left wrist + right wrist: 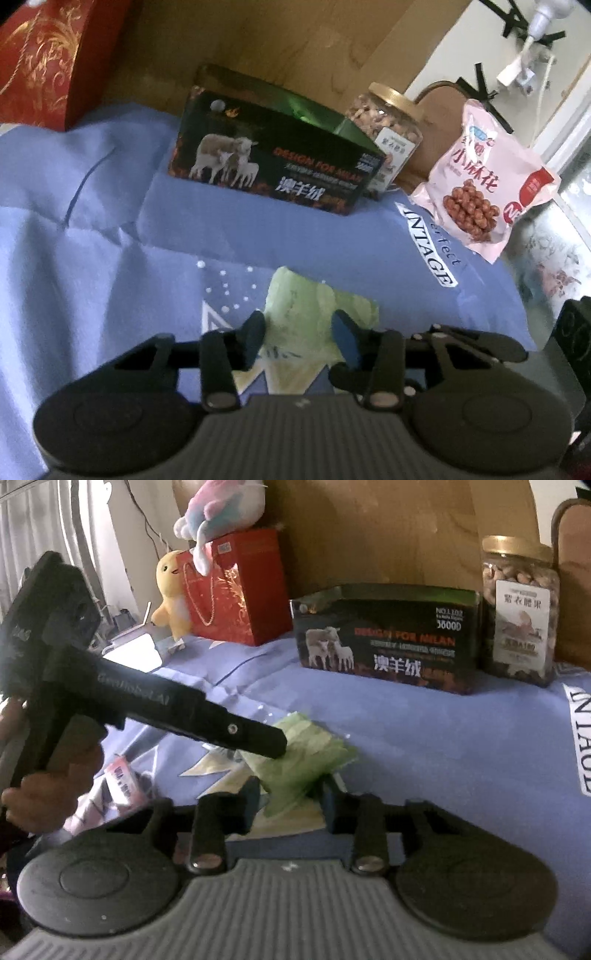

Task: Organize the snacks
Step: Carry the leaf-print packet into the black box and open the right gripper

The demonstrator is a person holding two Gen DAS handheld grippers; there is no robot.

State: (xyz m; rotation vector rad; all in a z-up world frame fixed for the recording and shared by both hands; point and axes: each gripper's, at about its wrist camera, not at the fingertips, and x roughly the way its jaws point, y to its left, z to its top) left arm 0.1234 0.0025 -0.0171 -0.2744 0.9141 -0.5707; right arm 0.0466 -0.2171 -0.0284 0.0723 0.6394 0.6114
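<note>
Between my right gripper (pixel 291 794) pads sits a crinkled pale green snack packet (pixel 306 760), apparently pinched; my left gripper (pixel 298 334) hovers over it, and I cannot tell whether that one grips. Beyond stands a black box (pixel 384 642) reading "DESIGN FOR MILAN", a gold-lidded nut jar (pixel 519 609), and a pink bag (pixel 487 188).

A blue cloth (pixel 424 746) printed with white lettering covers the surface; on it stand a dark box (pixel 384 638) with sheep pictures, a gold-lidded nut jar (pixel 521 609) just beside it, a red gift bag (pixel 236 587); a pink snack packet (pixel 484 184) and a green packet (pixel 310 760) lie flat.
</note>
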